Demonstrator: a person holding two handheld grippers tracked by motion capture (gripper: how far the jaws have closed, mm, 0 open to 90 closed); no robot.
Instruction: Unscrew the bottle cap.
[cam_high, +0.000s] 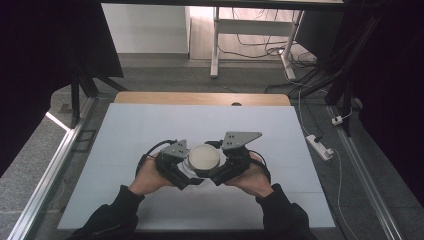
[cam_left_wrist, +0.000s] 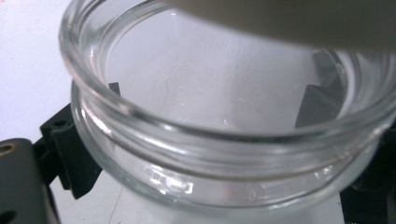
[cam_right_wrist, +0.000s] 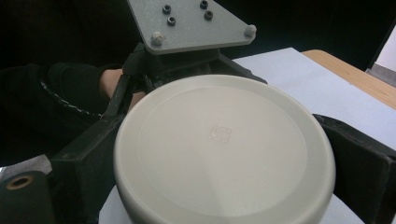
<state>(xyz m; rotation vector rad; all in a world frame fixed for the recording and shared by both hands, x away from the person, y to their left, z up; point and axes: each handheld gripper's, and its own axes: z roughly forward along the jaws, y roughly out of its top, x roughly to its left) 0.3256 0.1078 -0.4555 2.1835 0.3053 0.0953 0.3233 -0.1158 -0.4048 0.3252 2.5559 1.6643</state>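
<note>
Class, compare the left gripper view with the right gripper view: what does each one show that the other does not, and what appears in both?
Left gripper view alone: the clear glass jar close up, with its open rim, threaded neck and empty inside, held between that gripper's black jaws.

Right gripper view alone: the whole flat top of the cream lid with a small square mark at its centre, clamped between the right gripper's jaws, and beyond it the left gripper's grey plate, a dark sleeve and the table's wooden edge.

Both: the lid and the white tabletop.
</note>
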